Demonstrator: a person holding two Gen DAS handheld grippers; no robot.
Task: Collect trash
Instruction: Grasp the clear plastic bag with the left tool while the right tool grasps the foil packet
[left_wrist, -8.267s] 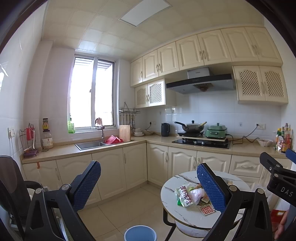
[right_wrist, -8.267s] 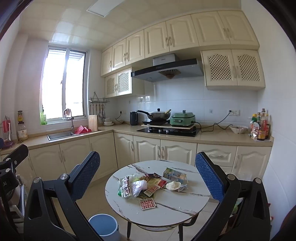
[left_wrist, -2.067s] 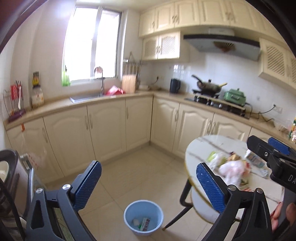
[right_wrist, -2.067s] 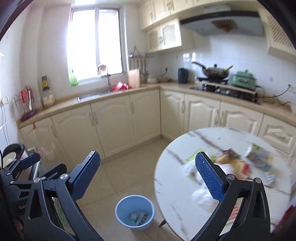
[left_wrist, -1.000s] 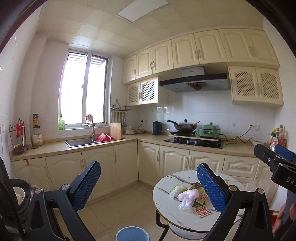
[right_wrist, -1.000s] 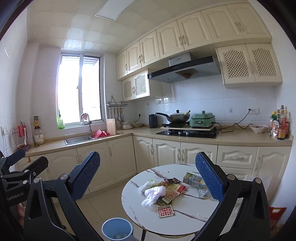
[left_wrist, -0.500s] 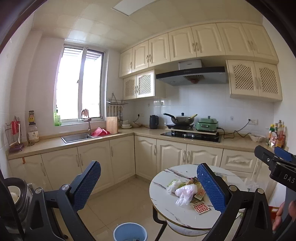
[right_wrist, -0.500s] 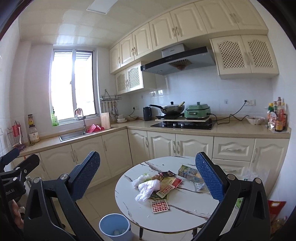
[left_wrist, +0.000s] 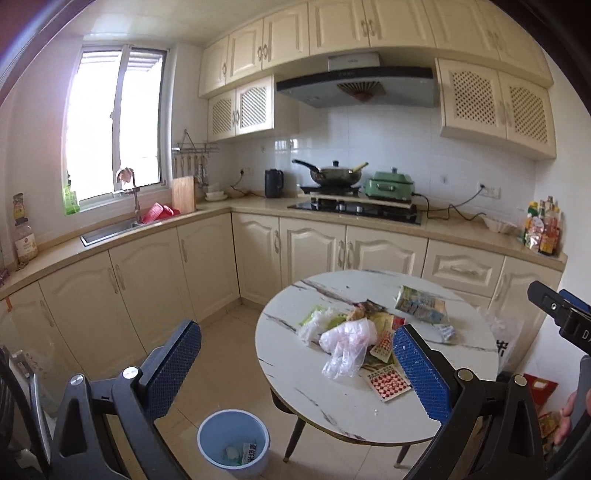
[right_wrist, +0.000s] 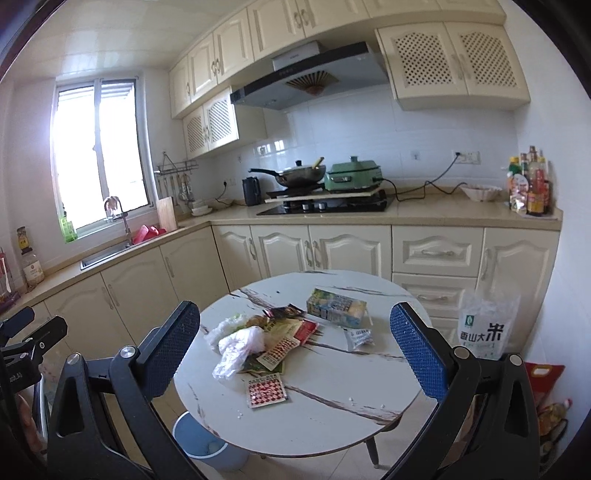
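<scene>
Both grippers, left (left_wrist: 295, 369) and right (right_wrist: 295, 347), are wide open, holding nothing. Trash (right_wrist: 269, 339) sits mid-table (right_wrist: 332, 406); the plastic bag (right_wrist: 236, 349) looks light, floppy. I'd pinch its bunched middle.

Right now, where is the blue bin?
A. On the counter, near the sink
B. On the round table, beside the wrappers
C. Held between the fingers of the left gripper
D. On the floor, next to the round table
D: the bin stands on the floor tiles beside the table, with some trash already inside it.
</scene>
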